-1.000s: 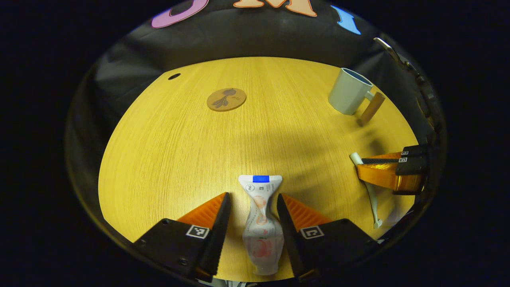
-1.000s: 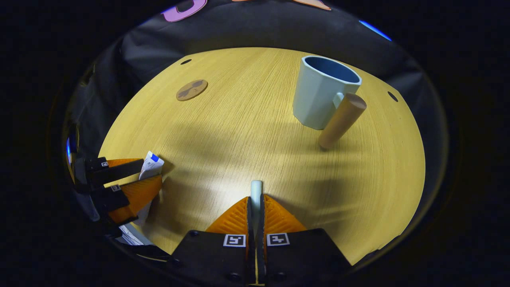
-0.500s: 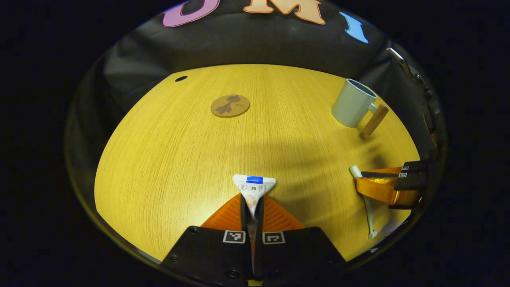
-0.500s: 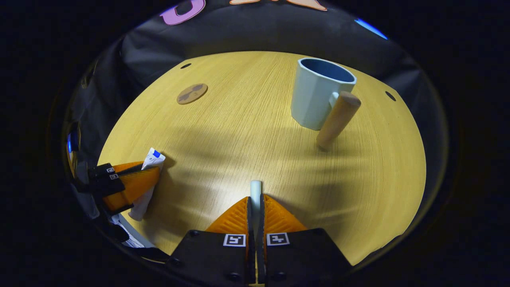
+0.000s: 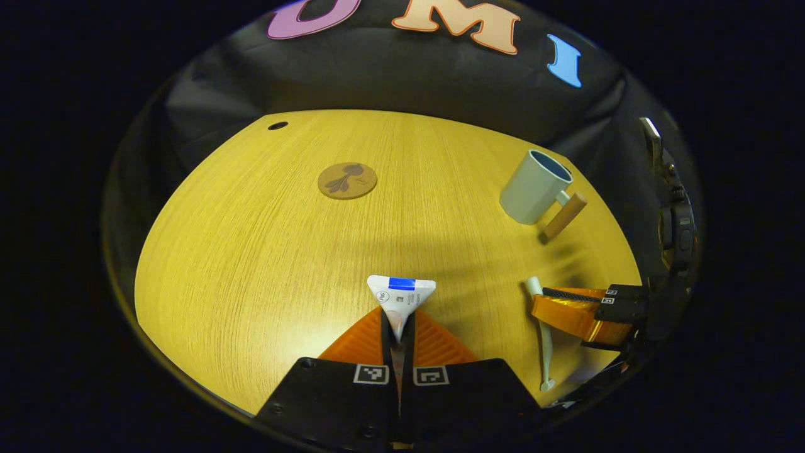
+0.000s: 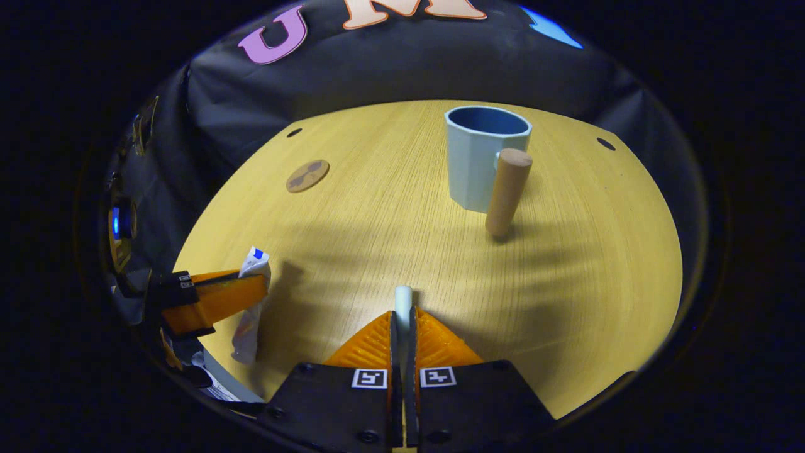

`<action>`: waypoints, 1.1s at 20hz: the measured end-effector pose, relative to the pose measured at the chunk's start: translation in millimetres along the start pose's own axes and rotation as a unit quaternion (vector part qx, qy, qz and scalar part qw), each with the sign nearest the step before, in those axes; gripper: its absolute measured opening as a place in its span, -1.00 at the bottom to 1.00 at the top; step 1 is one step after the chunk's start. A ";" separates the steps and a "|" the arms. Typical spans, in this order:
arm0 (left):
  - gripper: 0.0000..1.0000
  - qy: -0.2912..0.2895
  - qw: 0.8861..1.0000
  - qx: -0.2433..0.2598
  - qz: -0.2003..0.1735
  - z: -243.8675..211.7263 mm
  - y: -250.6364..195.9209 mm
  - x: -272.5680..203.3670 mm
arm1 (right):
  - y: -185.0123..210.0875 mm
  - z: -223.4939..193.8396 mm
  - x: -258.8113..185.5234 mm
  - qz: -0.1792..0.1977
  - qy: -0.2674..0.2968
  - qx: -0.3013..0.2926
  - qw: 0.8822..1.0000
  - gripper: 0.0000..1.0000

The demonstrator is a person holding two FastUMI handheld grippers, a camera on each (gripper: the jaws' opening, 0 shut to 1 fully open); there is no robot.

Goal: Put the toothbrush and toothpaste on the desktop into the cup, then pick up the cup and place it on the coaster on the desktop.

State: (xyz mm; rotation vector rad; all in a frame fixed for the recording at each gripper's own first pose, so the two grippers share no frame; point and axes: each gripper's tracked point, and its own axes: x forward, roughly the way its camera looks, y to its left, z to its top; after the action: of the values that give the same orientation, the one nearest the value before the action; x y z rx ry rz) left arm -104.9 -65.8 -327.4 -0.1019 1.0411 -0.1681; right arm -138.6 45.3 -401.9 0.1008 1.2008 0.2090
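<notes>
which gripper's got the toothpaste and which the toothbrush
The left gripper is shut on the toothpaste, a flat white tube. The right gripper is shut on the toothbrush, a thin pale handle.

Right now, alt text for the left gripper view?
The left tool is shut on a toothpaste tube above a wooden desktop. At right the other tool grips a toothbrush; beyond stand a pale cup and a round coaster.

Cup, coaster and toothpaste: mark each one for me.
cup [image 6: 475, 167]: right gripper view, front of its wall.
coaster [image 5: 347, 180]: left gripper view, centre of the disc.
toothpaste [image 5: 401, 296]: left gripper view, flat crimped end.
</notes>
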 end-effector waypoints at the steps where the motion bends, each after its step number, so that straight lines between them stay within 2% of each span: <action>1: -1.00 -0.005 1.000 -0.001 -0.003 3.5 -0.4 -2.5 | -0.5 4.3 -4.1 0.004 -0.012 0.004 1.000 -0.90; 7: -1.00 -0.018 1.000 -0.005 -0.013 16.5 -8.9 -19.6 | 8.1 45.1 -43.3 0.036 -0.074 0.026 0.996 -0.91; 12: -1.00 -0.033 0.999 -0.005 -0.016 31.7 -12.3 -29.5 | 4.1 98.2 -71.8 0.050 -0.135 0.049 0.988 -0.91; 15: -1.00 -0.039 0.999 -0.002 -0.022 36.0 -18.9 -36.2 | -5.9 135.4 -86.9 0.048 -0.179 0.053 0.981 -0.91; 17: -1.00 -0.038 0.999 -0.010 -0.029 36.7 -23.6 -41.3 | -7.0 165.8 -97.3 0.059 -0.220 0.055 0.972 -0.91; 22: -1.00 -0.044 0.999 -0.014 -0.023 39.6 -22.9 -50.1 | -17.4 213.6 -104.4 0.052 -0.266 0.039 0.962 -0.91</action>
State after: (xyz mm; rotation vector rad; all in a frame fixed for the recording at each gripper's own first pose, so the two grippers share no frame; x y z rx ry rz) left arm -97.5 -78.8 -261.2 -0.1571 0.9541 -0.1896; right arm 26.4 13.1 -232.9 0.2710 0.6665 0.2095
